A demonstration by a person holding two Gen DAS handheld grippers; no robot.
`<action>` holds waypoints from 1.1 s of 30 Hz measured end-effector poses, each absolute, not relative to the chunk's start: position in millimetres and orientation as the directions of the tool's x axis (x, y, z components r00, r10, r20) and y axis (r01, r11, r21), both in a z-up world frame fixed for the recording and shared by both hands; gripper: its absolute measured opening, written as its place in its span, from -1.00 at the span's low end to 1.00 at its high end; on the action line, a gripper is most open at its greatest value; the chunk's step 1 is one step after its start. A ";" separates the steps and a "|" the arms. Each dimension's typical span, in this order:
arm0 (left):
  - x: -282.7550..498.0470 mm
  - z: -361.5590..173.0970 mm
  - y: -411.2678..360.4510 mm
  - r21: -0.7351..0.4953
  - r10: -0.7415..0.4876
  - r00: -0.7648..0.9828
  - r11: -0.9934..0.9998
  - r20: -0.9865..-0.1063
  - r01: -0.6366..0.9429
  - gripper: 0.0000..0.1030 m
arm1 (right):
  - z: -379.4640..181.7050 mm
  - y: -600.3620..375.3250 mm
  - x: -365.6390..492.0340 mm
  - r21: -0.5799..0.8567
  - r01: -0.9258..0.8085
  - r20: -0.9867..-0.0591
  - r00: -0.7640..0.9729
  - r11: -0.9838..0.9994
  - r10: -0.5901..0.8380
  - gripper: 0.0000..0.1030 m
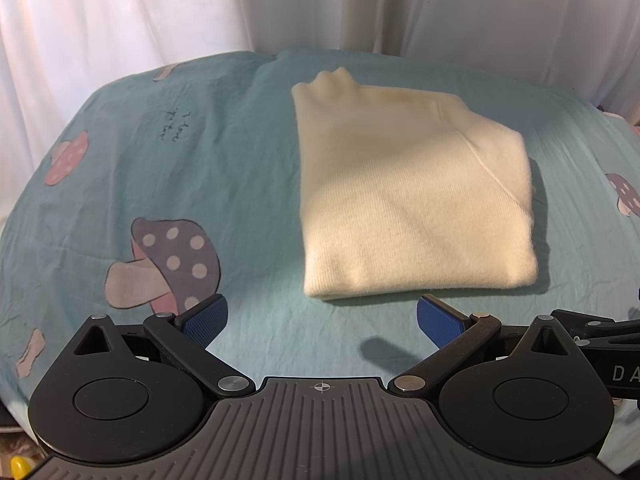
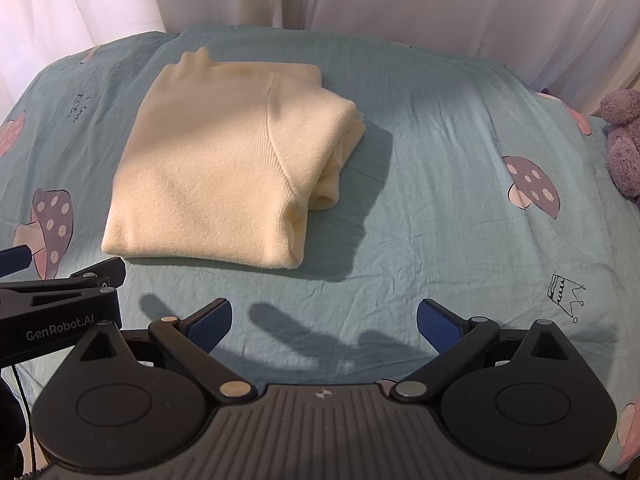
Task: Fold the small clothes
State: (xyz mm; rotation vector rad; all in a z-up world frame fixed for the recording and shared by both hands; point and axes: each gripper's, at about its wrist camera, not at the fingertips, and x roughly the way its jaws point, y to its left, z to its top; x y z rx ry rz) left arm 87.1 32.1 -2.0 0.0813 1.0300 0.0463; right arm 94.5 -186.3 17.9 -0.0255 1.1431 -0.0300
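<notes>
cream sweater (image 1: 404, 200) lies folded on mushroom sheet (image 1: 160, 160), hand-held grippers apart

Bare sheet (image 2: 440, 200) rt of sweater (image 2: 224, 160)

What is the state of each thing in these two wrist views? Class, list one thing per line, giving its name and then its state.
cream sweater: folded into a compact stack, lying flat on the sheet, not held.
left gripper: open, empty, short of the sweater.
right gripper: open, empty, over bare sheet.
mushroom-print sheet: spread out, lightly wrinkled.
purple plush toy: resting at the sheet's right edge.
white curtain: hanging closed behind.
</notes>
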 end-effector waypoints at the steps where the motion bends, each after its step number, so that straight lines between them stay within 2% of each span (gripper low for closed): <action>1: 87.1 -1.9 32.1 0.089 0.076 0.515 0.996 -0.854 0.000 1.00 | 18.0 -185.8 94.4 -0.037 0.012 -0.909 0.414 0.999 -0.038 0.93; 33: 89.5 -6.0 34.5 0.080 0.064 0.503 0.997 -0.862 0.011 1.00 | 17.4 -190.3 95.2 -0.038 0.019 -0.909 0.415 0.999 -0.042 0.93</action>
